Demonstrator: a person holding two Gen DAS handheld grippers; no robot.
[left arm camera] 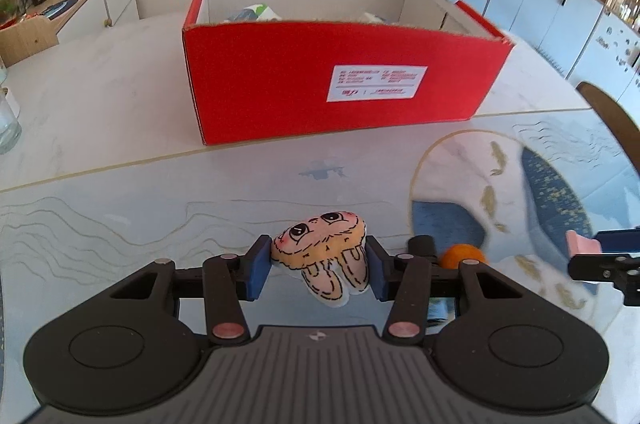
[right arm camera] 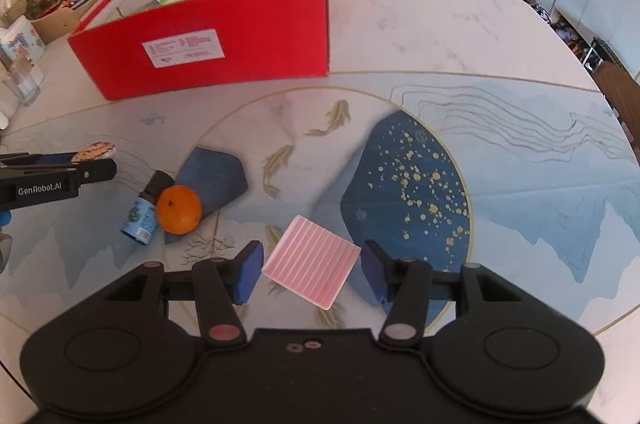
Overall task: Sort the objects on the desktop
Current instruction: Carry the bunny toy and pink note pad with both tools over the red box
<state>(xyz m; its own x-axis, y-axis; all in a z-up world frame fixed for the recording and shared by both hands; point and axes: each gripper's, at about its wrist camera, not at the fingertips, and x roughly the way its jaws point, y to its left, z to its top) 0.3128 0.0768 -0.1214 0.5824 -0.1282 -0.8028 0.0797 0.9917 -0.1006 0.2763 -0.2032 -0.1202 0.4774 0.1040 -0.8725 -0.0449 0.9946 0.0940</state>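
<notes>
Sorting so far: the red box already has a few items inside.
Left tongs: I grip the cartoon toy, in front of the box.
Right tongs: I cannot tell if they pinch the pink pad.
Left over: orange and small bottle, near the box.

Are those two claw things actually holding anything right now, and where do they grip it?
Left gripper pinches the cartoon toy by its sides. Right gripper straddles the pink ribbed square; contact cannot be told.
</notes>
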